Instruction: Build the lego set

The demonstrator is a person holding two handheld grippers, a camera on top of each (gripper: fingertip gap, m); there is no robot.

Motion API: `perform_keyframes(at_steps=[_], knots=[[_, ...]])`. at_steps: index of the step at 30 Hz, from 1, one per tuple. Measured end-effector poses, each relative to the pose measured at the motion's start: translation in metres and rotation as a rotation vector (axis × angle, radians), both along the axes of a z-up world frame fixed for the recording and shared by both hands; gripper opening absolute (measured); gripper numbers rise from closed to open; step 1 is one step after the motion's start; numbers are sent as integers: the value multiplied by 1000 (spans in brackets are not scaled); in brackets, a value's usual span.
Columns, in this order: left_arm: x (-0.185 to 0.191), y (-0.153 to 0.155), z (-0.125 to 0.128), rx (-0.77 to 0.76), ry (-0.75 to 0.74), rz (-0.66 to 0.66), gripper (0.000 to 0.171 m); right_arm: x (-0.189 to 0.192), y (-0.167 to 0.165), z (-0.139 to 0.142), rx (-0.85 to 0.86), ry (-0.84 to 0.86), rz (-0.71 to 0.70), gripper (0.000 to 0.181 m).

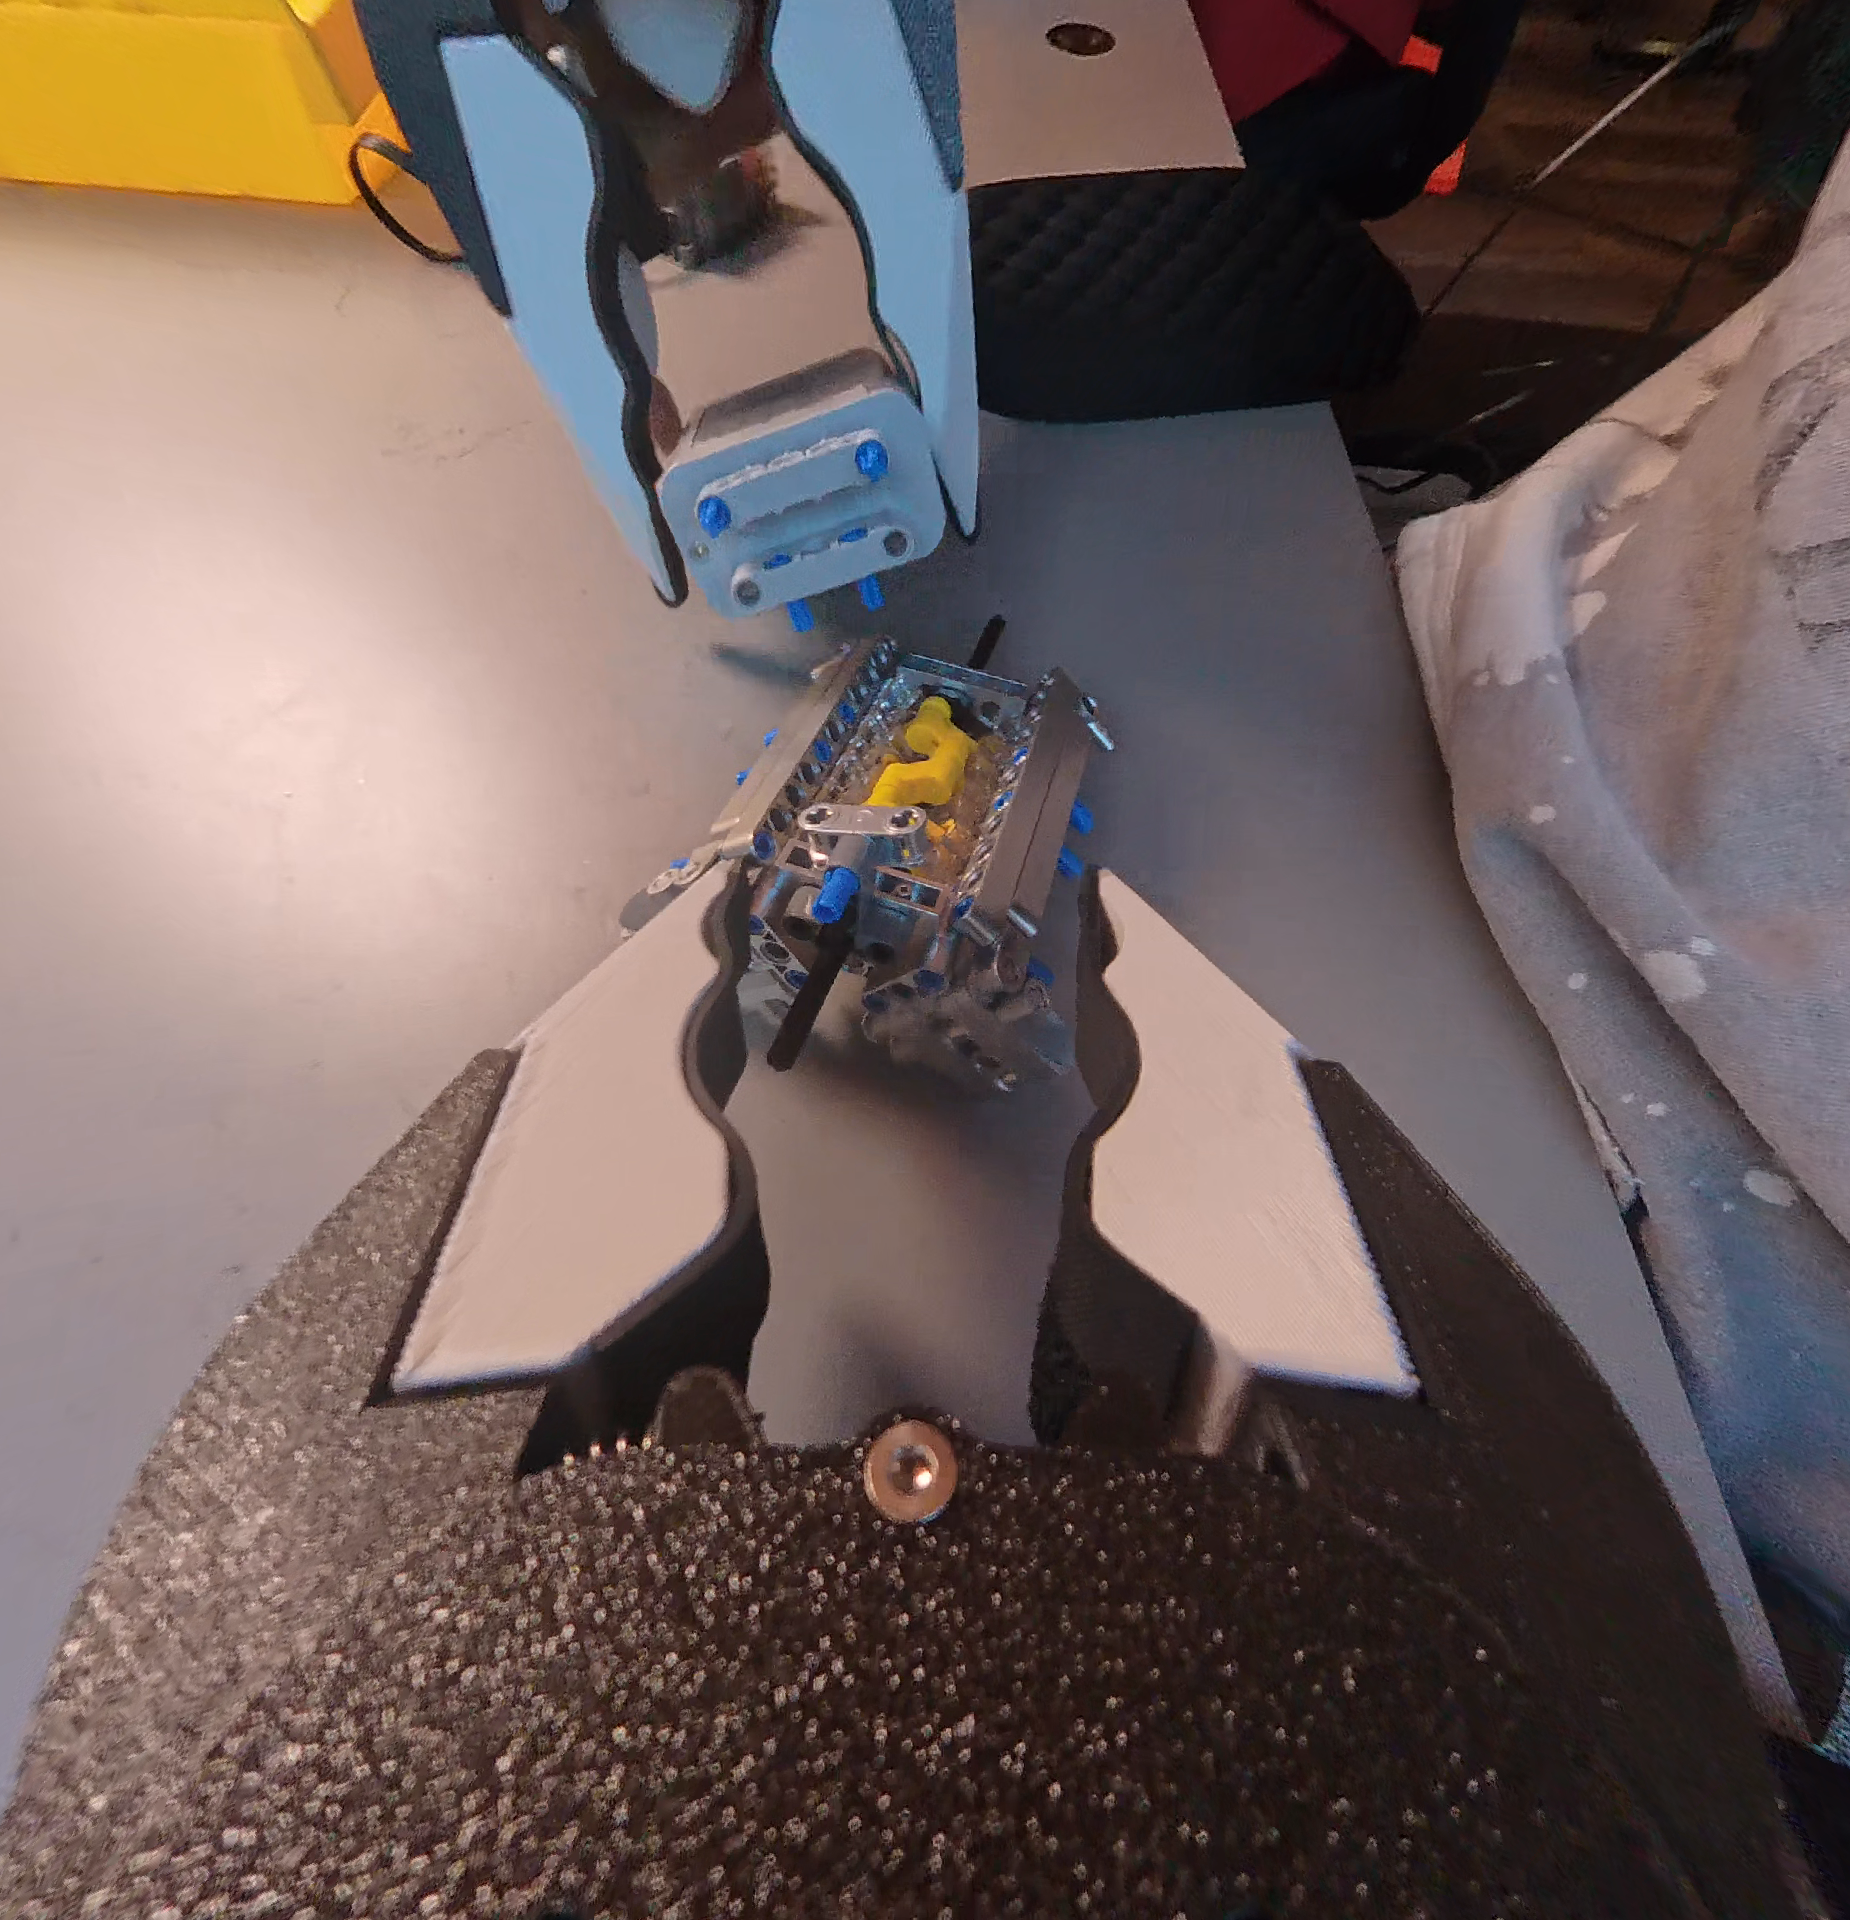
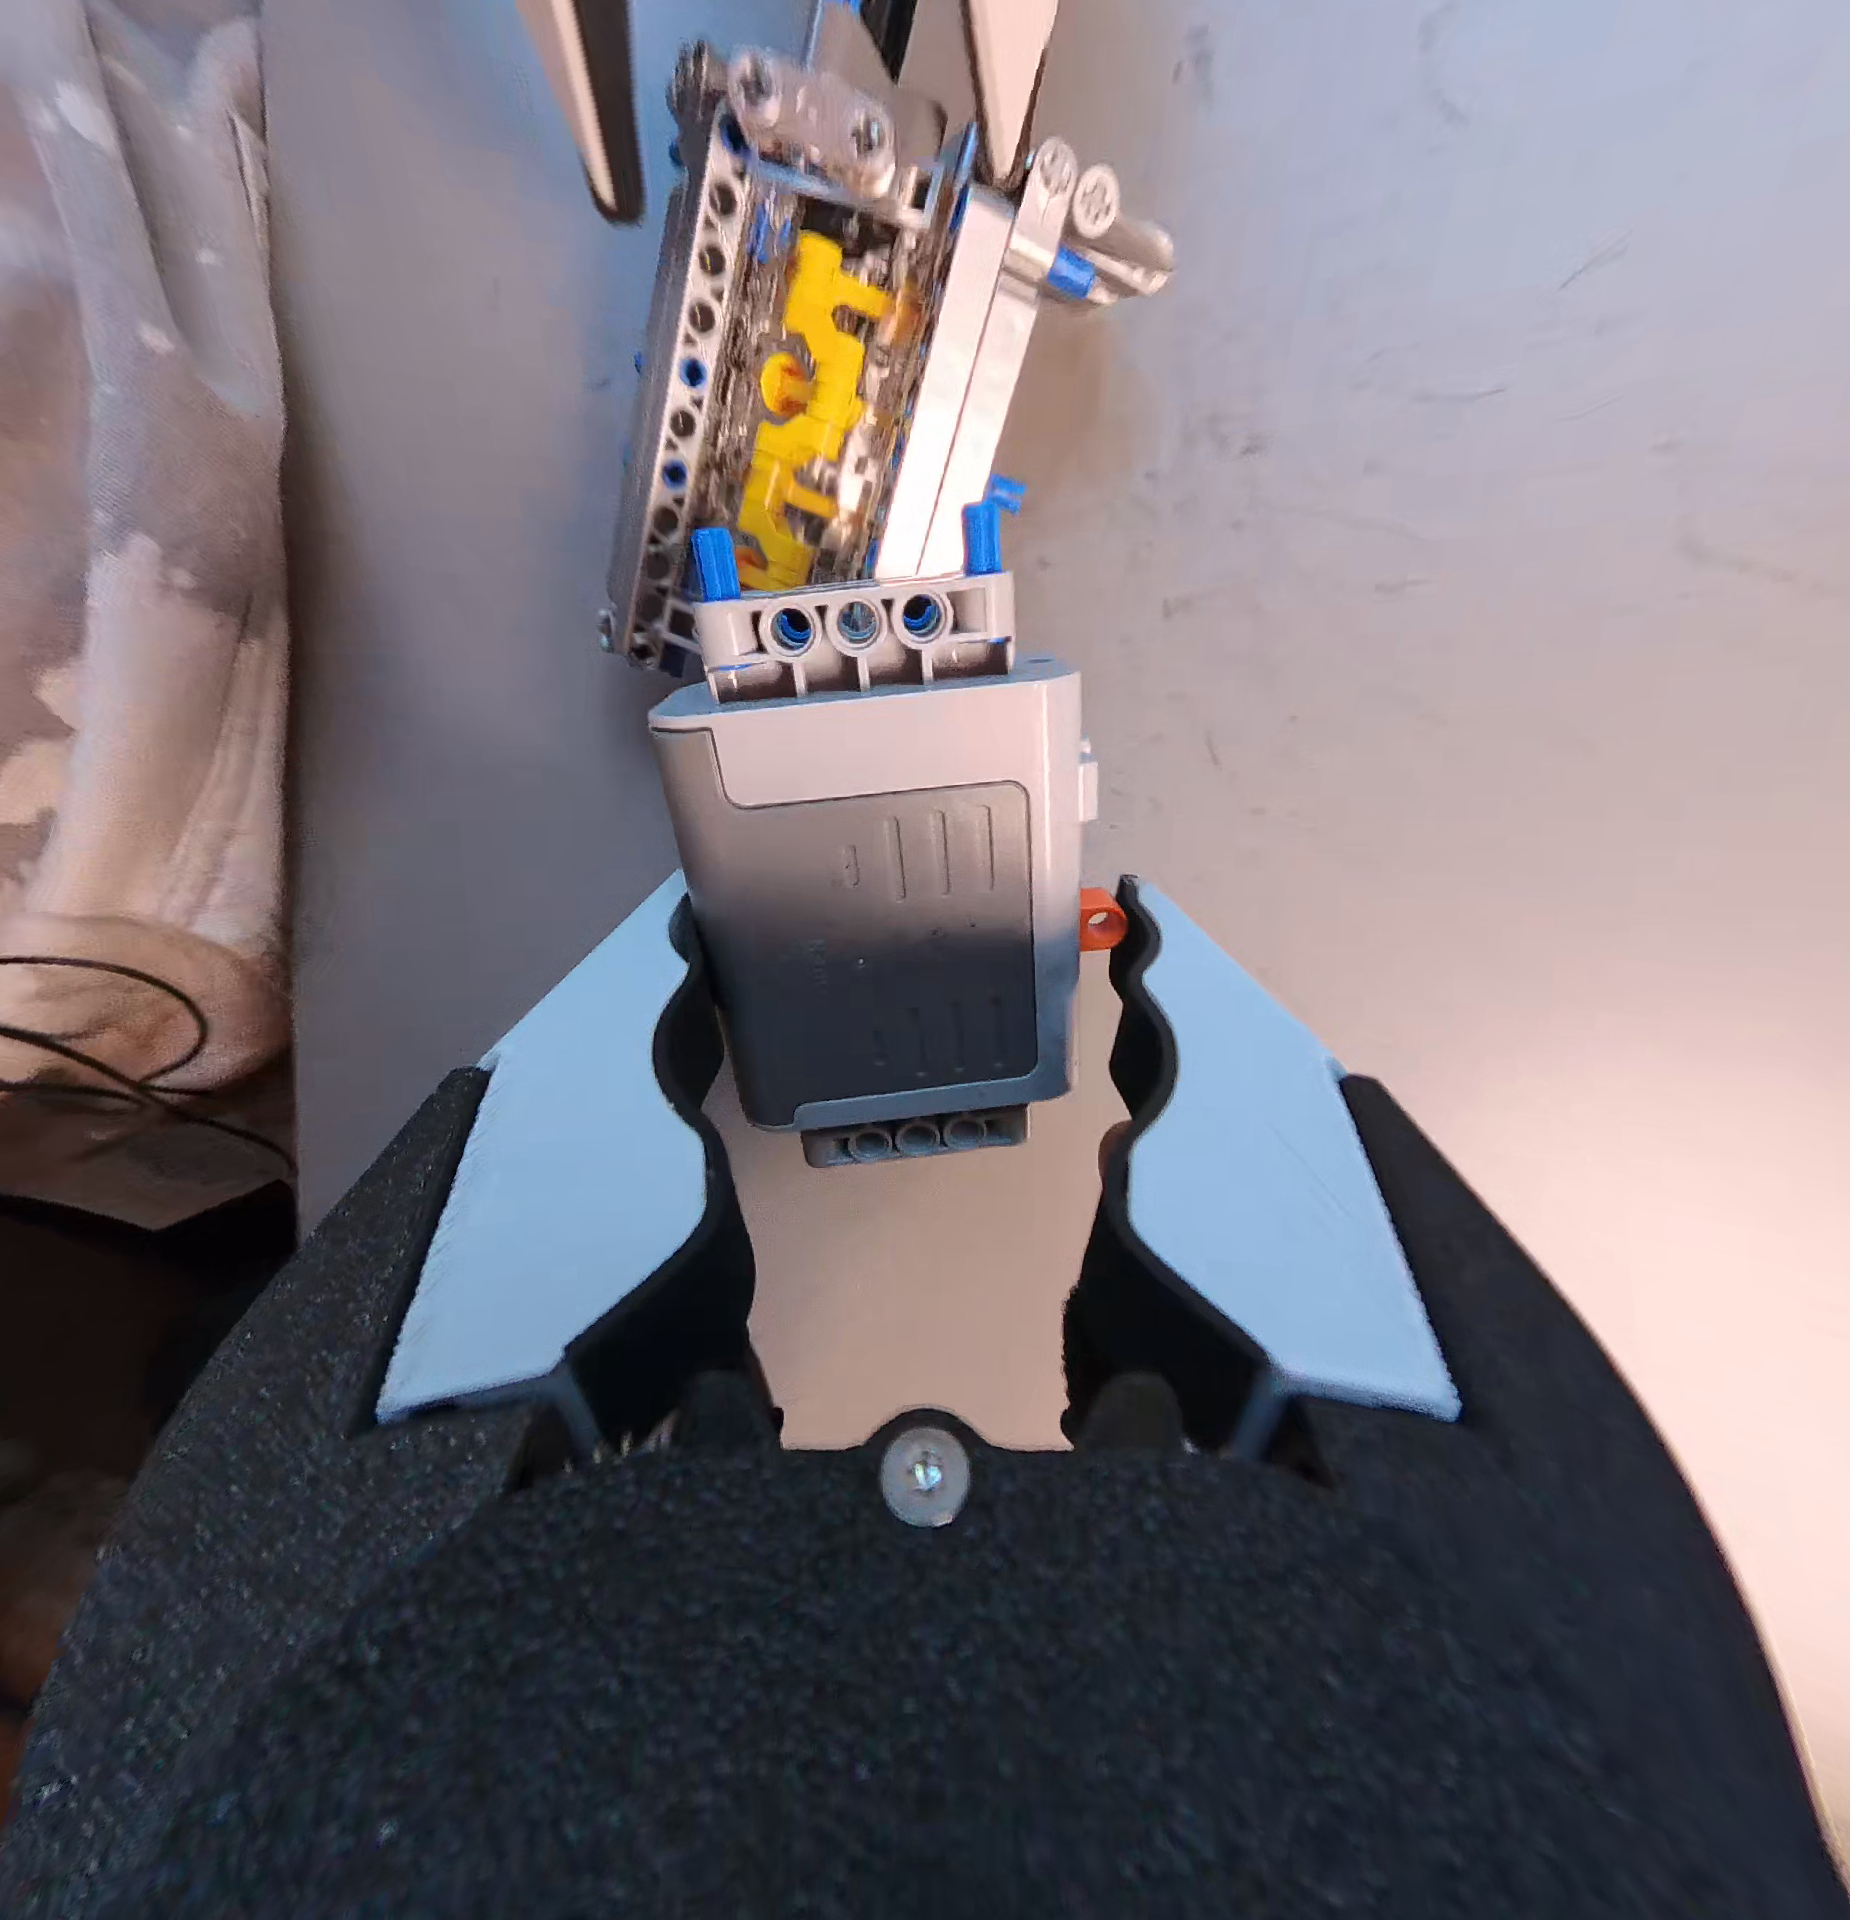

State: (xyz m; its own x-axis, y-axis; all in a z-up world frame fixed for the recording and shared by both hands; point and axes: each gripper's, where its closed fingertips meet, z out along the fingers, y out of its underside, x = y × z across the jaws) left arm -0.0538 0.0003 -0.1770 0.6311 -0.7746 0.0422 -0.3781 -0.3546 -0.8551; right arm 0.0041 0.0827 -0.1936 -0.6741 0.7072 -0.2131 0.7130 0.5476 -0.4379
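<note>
Showing two tongs meeting over a grey table (image 1: 225,623). The left tongs (image 1: 910,914) pinch the near end of a grey beam model (image 1: 1046,790). It has yellow crank pieces (image 1: 926,758) in its open middle and a black axle (image 1: 812,987) jutting from that end. The model sits close to the table edge, where a pale cloth (image 1: 1679,727) is draped. The right tongs (image 2: 905,904) pinch a grey box (image 2: 879,883) by its sides, an orange tab (image 2: 1103,920) against one finger. The box's front beam carries blue pins (image 2: 715,561) aimed at the model's far end and just beside it; whether they touch cannot be told. A yellow bin (image 1: 142,94) stands at the far corner.
</note>
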Motion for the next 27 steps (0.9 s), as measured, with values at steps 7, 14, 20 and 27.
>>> perform_keyframes(at_steps=[7, 14, 20, 27], knots=[[2, 14, 0, 37, 30, 90, 51, -28, -18, 49, 56, 3, -154, 74], [6, 39, 4, 55, -18, 296, 36, -21, -26, 29, 111, -100, -181, 74], [1, 33, 23, 56, -113, 257, 37, -17, -23, 20, 95, -132, -243, 74], [0, 27, -2, -37, -10, 92, 44, -19, -22, 15, 107, -144, -285, 75]])
